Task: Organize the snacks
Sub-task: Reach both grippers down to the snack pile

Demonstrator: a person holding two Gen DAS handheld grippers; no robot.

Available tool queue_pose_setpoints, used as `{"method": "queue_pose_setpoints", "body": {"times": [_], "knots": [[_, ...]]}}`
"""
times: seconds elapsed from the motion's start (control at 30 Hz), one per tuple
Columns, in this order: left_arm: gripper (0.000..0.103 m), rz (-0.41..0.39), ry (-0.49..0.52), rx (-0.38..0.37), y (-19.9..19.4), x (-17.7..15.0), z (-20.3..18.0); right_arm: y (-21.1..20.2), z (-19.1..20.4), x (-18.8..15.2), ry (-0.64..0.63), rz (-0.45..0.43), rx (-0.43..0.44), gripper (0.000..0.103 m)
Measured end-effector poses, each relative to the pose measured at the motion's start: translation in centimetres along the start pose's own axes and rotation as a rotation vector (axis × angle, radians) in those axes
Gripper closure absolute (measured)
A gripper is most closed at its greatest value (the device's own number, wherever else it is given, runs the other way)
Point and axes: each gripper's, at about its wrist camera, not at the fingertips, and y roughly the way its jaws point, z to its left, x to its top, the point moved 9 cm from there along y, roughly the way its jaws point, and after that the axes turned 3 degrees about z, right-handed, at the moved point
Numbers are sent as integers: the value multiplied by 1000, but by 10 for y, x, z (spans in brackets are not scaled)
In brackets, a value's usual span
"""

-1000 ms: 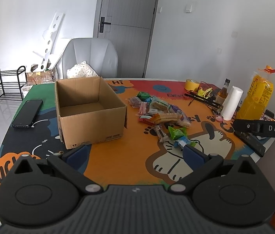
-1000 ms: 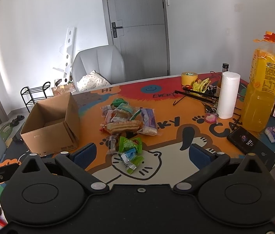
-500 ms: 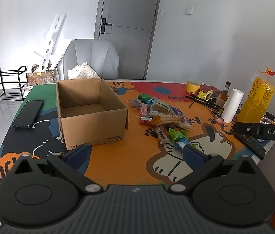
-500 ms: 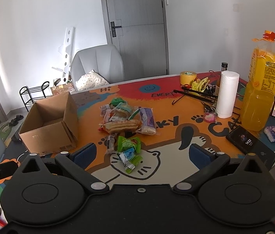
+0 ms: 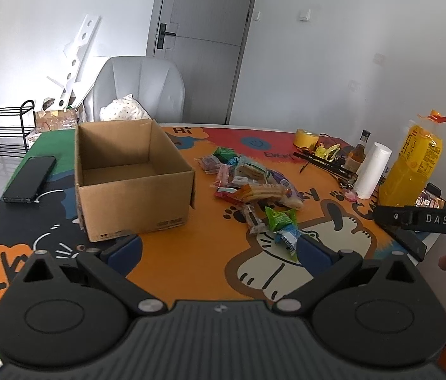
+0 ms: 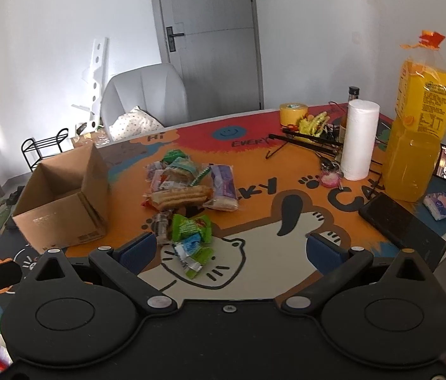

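A pile of wrapped snacks (image 5: 248, 177) lies mid-table, also in the right wrist view (image 6: 188, 183). Green and blue packets (image 6: 192, 237) lie nearest the front. An open, empty cardboard box (image 5: 131, 174) stands left of the pile; it also shows in the right wrist view (image 6: 64, 202). My left gripper (image 5: 218, 250) is open and empty, held above the table's front edge before the box. My right gripper (image 6: 229, 250) is open and empty, just behind the green and blue packets.
A black phone (image 5: 29, 179) lies left of the box. At the right stand a paper roll (image 6: 357, 139), orange juice bottles (image 6: 419, 126), a dark phone (image 6: 403, 224), yellow tape (image 6: 292, 112) and tools. A grey chair (image 5: 140, 88) stands behind the table.
Both grippers have drifted slightly; the views shifted a little toward the snacks. Both stay open and empty. Nothing on the table has moved.
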Motion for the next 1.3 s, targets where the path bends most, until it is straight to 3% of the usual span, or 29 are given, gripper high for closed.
{"method": "queue_pose_setpoints", "body": {"times": [0.27, 0.9, 1.03, 1.2, 1.3], "knots": [[0, -22, -11, -4, 23, 9, -6, 15, -12, 2, 2, -5, 49, 0], [3, 24, -66, -70, 102, 17, -8, 58, -38, 5, 56, 5, 119, 0], [11, 59, -61, -89, 123, 14, -16, 70, -39, 1, 66, 16, 133, 2], [19, 94, -58, -110, 146, 12, -23, 93, -36, -6, 84, 69, 148, 15], [30, 119, -61, -114, 161, 11, -24, 104, -34, -8, 94, 92, 163, 18]]}}
